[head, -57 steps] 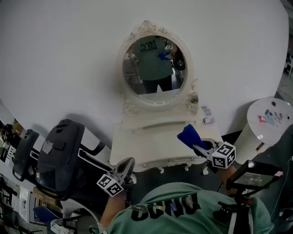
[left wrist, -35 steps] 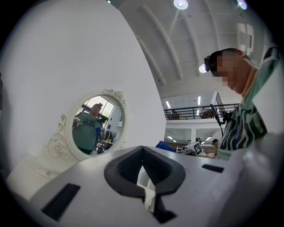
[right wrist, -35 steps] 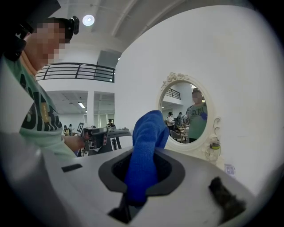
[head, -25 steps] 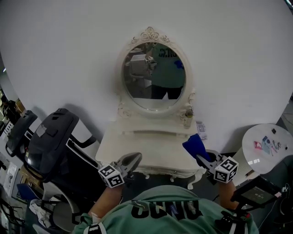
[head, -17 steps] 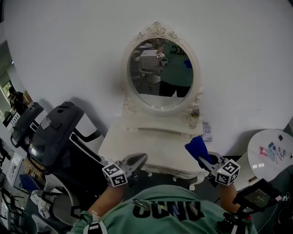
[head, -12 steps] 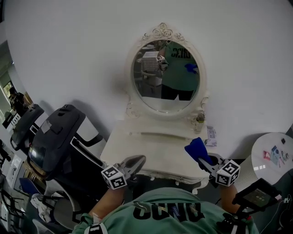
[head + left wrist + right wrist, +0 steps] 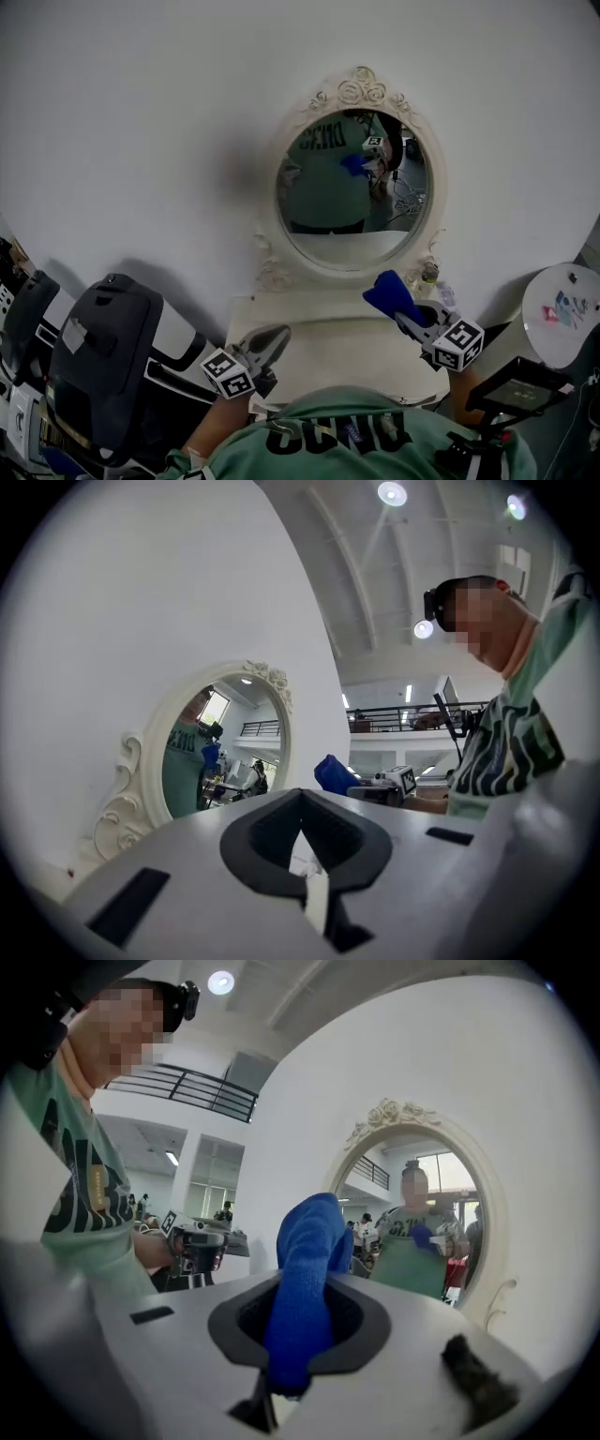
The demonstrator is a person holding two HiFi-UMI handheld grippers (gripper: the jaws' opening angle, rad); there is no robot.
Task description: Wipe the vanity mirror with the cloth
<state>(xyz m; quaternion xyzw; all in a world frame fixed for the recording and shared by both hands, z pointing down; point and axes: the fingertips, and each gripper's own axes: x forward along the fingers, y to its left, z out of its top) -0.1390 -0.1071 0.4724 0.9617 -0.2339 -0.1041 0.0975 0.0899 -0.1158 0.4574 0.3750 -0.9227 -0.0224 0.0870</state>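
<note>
- One big oval vanity mirror point(image 7: 354, 192) stands upright at the back of the white worktop point(image 7: 323, 330), against the wall.
- The blue cloth point(image 7: 386, 291) is low down, by the mirror's bottom right rim, and looks apart from the glass. I think no wiping is done yet, so all of it is left.
- The cloth is bunched long and thin. Its long way runs from the claw up toward the mirror, loose end first.
- The right claw point(image 7: 403, 314) is clamped on the cloth's lower end.
- The left claw point(image 7: 281, 331) is closed on nothing, near the worktop's front edge.
</note>
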